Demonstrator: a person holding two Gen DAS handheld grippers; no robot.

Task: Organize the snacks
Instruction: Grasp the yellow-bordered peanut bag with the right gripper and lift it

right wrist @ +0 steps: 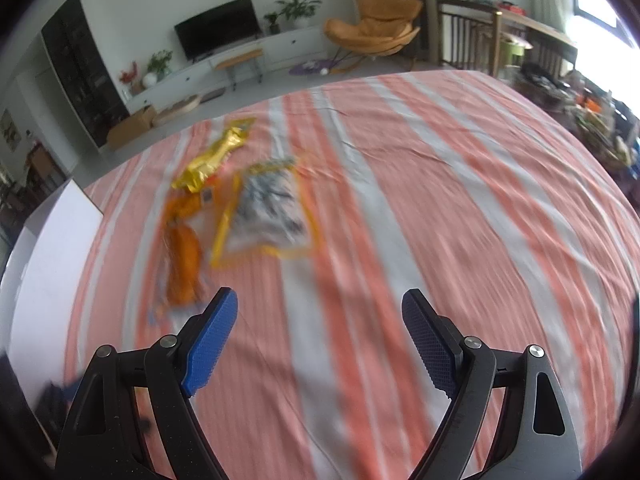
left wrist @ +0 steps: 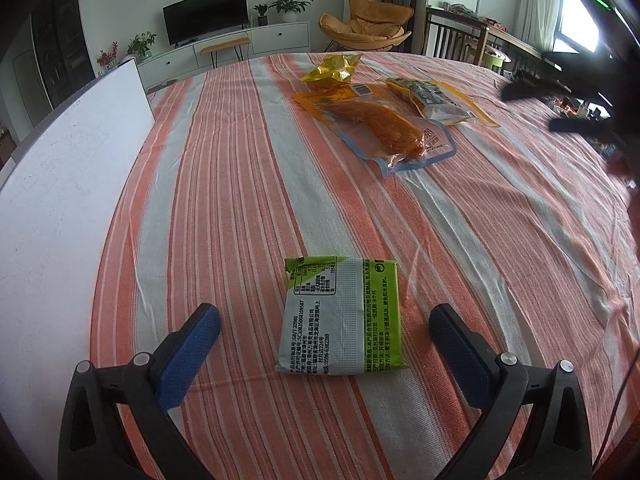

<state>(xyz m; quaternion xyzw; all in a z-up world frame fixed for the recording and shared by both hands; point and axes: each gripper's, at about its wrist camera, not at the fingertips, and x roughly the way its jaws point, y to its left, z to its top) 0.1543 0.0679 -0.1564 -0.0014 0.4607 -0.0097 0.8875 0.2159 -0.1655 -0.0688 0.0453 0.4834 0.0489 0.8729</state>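
A green and white snack packet (left wrist: 342,316) lies flat on the striped tablecloth (left wrist: 224,184), between the open blue-padded fingers of my left gripper (left wrist: 324,316), which do not touch it. Farther back lie a clear pouch with an orange snack (left wrist: 380,128), a yellow-edged packet (left wrist: 436,100) and a crumpled yellow wrapper (left wrist: 332,70). The right wrist view is blurred. There my right gripper (right wrist: 320,304) stands open and empty over bare cloth, with the orange pouch (right wrist: 182,256), the yellow-edged packet (right wrist: 268,212) and the yellow wrapper (right wrist: 212,160) ahead on its left. The right gripper also shows dark at the right edge (left wrist: 560,108) of the left wrist view.
A white board (left wrist: 64,208) stands along the table's left side, also seen as a white board (right wrist: 44,272) in the right wrist view. Beyond the table are a TV cabinet (left wrist: 240,46), an orange chair (left wrist: 368,26) and a cluttered wooden table (right wrist: 560,60).
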